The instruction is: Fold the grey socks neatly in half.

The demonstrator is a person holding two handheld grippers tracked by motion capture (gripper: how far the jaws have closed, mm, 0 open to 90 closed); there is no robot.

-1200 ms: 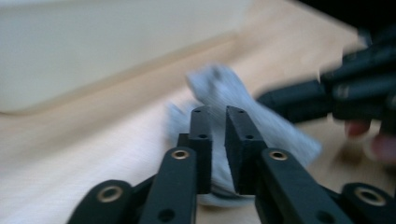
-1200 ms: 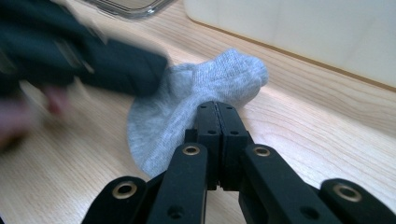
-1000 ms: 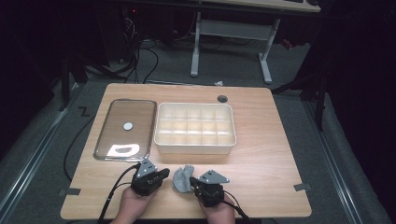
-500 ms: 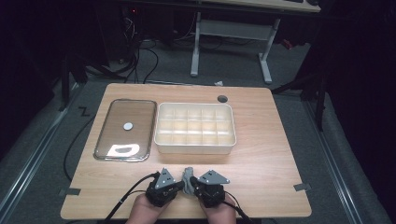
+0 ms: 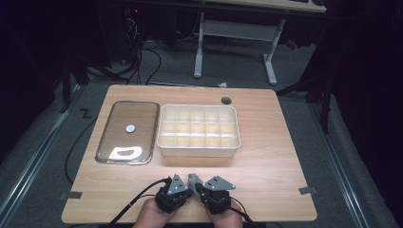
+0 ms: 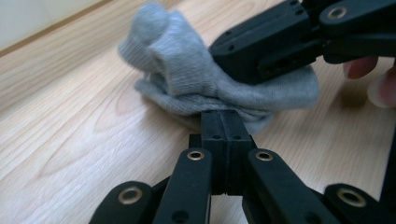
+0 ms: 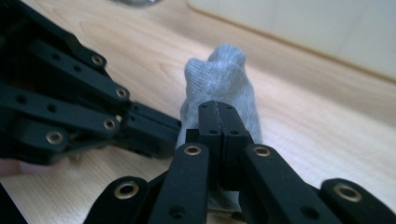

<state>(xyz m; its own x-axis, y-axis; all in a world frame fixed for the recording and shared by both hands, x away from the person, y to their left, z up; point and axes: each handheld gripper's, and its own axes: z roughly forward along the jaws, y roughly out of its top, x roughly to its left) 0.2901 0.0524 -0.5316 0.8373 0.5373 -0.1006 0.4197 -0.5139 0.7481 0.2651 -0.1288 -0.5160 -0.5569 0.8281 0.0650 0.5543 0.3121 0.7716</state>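
Grey sock point(image 6: 196, 79) is pinched by both closed grippers, left point(image 6: 223, 122) and right point(image 7: 218, 116); folding seems underway, needing coordinated movement next.

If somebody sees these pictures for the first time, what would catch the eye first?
Probably the grey sock at the near edge of the table, pinched from both sides by the left gripper and the right gripper, both shut on it. Behind it stand a white compartment box and, to its left, a shiny metal tray.
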